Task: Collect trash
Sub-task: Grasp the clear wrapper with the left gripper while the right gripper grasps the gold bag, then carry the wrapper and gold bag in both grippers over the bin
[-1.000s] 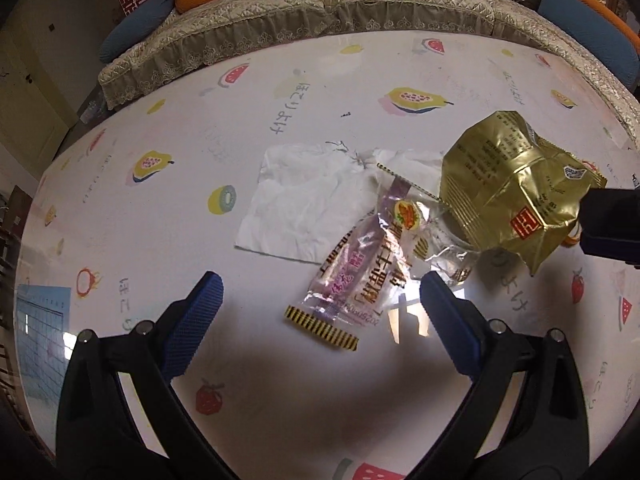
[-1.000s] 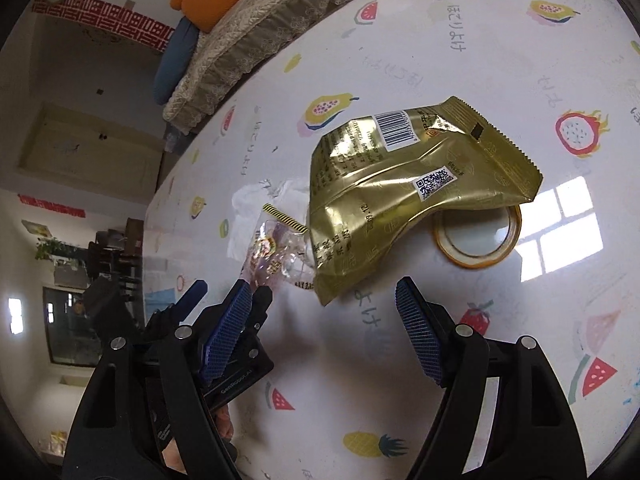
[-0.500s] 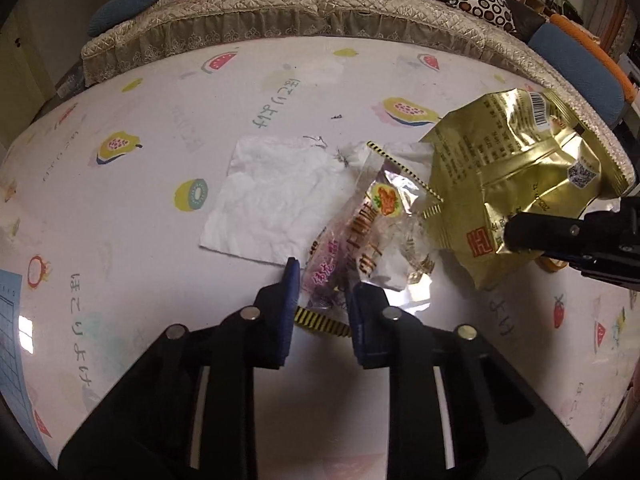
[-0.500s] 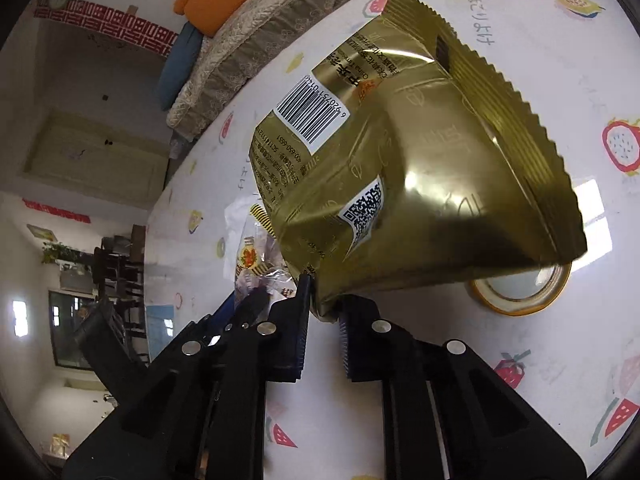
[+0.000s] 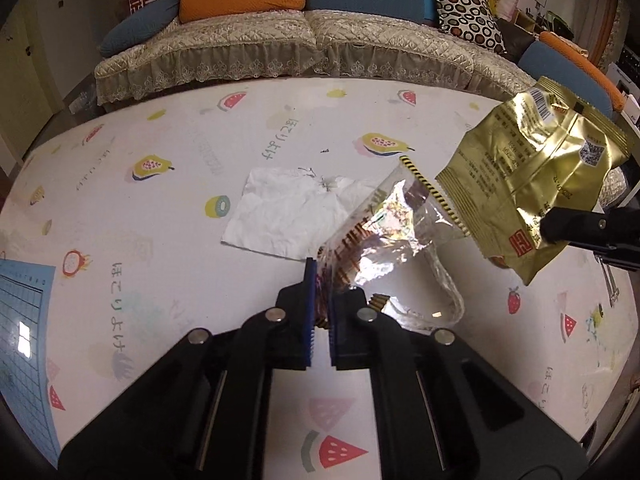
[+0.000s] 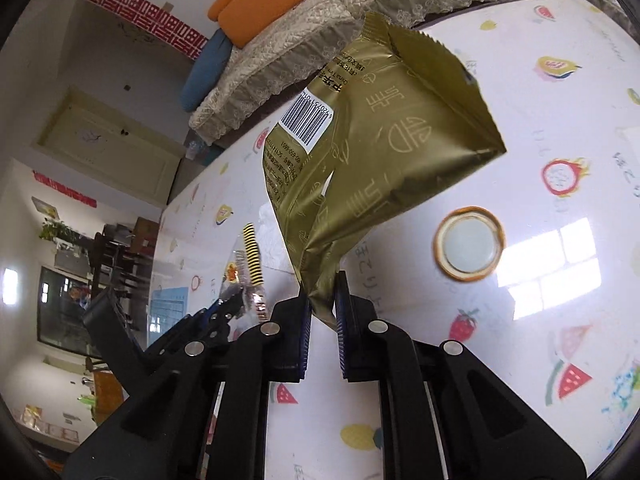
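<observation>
My left gripper is shut on the lower end of a clear plastic snack wrapper with yellow-and-black striped edges, and holds it above the table. My right gripper is shut on the bottom corner of a gold foil snack bag, lifted off the table. The gold bag and the right gripper's fingers show at the right of the left wrist view. The clear wrapper and the left gripper show at the left of the right wrist view. A crumpled white tissue lies flat on the table.
The table has a white fruit-print cover. A roll of tape lies flat on it near the right gripper. A blue sheet lies at the left edge. A sofa with cushions stands behind the table.
Both grippers closed, the left on the clear wrapper and the right on the gold bag. Both pieces have been lifted off the table, uncovering the tape roll.
</observation>
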### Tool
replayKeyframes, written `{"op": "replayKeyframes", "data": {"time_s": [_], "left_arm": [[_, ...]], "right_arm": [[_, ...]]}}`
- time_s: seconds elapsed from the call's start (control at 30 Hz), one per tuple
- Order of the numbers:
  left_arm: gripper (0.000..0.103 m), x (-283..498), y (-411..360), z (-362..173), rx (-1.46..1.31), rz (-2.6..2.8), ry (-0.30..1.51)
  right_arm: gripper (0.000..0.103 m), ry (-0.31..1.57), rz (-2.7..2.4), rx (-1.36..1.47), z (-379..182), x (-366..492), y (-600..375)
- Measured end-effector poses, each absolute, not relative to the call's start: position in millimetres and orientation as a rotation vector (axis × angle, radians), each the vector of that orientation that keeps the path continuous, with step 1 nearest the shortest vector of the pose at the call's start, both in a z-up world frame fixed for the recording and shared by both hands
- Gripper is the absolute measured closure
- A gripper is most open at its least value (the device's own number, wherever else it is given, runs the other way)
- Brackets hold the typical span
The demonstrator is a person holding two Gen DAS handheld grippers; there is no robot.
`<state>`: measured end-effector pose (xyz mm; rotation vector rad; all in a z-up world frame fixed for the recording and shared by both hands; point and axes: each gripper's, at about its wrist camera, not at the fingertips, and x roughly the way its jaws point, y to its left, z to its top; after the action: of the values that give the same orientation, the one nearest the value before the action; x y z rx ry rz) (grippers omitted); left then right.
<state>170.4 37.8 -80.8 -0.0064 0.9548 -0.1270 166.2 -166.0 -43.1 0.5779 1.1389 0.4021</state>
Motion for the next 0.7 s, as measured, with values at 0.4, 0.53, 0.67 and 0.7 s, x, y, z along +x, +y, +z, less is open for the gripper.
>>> {"op": "replayKeyframes", "data": {"time_s": [0.4, 0.53, 0.67, 0.7], "left_arm": [[0.100, 88, -49, -29, 0.094, -0.253, 0.892], [0.100, 52, -97, -24, 0.126, -0.336, 0.887], [0.100, 10, -159, -18, 0.162, -0.461, 0.884], [0.100, -1, -176, -17, 0.176, -0.491, 0.881]], "right_arm": [[0.091, 1.076, 0.308, 0.619, -7, 68, -257], [0.091, 1.056, 0.259, 0.641, -1, 18, -299], [0.091, 1.017, 0.197, 0.679, 5, -41, -347], [0.091, 1.002, 0.176, 0.694, 6, -59, -362]]}}
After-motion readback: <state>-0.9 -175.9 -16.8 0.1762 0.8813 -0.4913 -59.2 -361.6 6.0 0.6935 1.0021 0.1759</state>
